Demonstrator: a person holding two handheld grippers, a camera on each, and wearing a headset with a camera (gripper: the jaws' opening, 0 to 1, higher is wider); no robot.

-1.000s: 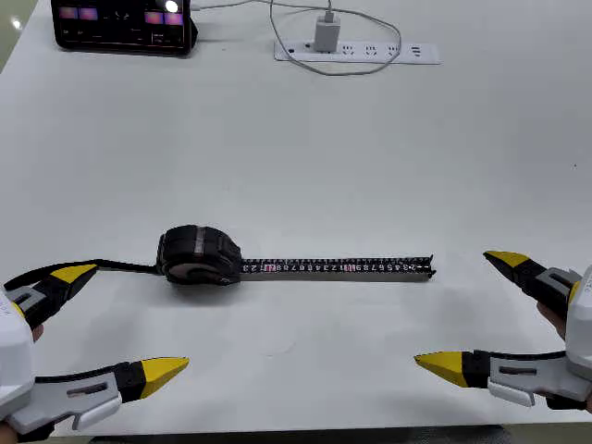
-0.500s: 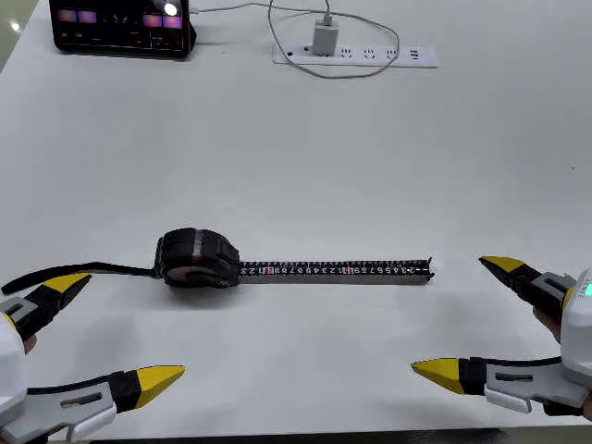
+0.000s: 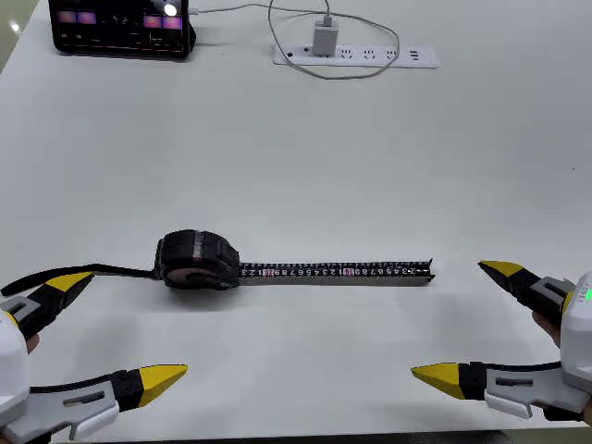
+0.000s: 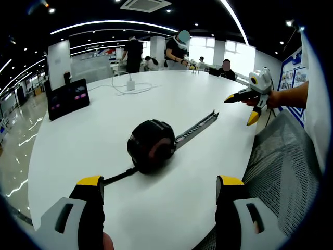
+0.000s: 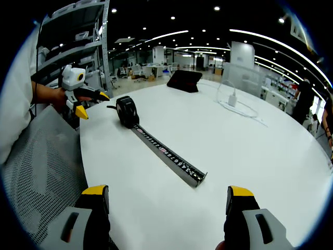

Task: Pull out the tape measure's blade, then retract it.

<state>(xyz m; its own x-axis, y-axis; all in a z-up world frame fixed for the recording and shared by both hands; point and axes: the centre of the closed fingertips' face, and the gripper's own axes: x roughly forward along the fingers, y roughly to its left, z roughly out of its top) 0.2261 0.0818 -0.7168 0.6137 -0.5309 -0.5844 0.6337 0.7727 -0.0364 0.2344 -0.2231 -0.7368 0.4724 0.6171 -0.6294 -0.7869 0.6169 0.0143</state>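
Lying on a smooth, matte white table (image 3: pixel 370 166) in a large hall lit by ceiling strips, the rounded black tape measure (image 3: pixel 196 259) had its narrow numbered blade (image 3: pixel 338 271) drawn out flat toward the right gripper (image 3: pixel 450 319). That one and the left gripper (image 3: pixel 134 324), both yellow-tipped, hovered clear of it with jaws spread wide, holding nothing.
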